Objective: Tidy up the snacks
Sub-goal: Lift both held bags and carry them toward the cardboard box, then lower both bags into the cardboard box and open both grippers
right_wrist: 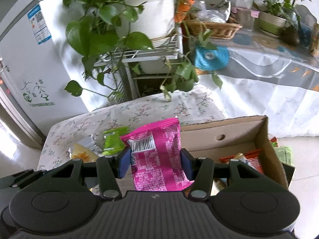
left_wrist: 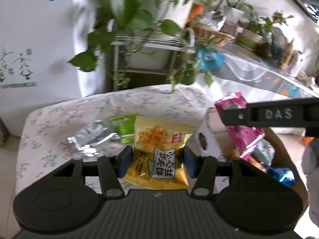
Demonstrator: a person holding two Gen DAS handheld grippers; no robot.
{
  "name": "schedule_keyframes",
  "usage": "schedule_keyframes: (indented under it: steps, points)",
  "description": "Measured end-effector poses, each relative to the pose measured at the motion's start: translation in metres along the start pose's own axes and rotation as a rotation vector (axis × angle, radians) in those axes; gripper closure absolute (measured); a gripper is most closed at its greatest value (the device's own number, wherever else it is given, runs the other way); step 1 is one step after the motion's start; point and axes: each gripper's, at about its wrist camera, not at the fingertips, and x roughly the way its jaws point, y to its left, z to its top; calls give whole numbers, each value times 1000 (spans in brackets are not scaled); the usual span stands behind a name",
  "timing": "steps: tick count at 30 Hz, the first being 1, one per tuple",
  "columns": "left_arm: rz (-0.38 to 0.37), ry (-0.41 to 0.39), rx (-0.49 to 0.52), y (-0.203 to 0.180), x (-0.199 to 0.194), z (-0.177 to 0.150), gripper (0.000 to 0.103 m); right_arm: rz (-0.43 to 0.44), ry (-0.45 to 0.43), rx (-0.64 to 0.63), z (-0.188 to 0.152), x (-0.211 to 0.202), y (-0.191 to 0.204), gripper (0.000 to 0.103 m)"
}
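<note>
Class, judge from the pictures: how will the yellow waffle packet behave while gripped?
The yellow waffle packet stands upright in the left gripper, so probably light and fairly stiff. Its glossy film looks slippery. The waffle inside may crush under a hard squeeze.

White fridge (right_wrist: 24,63) at left, with blue label and green tree decal. Metal rack (right_wrist: 139,59) carries a white pot (right_wrist: 149,14) of trailing ivy. Right: long table (right_wrist: 269,63) under clear cover, holding wicker basket (right_wrist: 213,27), potted plants. Floral cloth (right_wrist: 139,111) over the near table. Pale tile floor (right_wrist: 12,155). Bright daylight.
</note>
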Motion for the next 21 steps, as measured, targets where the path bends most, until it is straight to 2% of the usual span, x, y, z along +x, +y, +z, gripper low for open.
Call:
schedule_keyframes:
  steps: [15, 21]
  points:
    - [-193, -30, 100, -64, 4, -10, 50, -49, -52, 122, 3, -25, -68, 44]
    - [-295, -37, 147, -93, -2, -17, 49, -71, -62, 165, -1, -31, -88, 44]
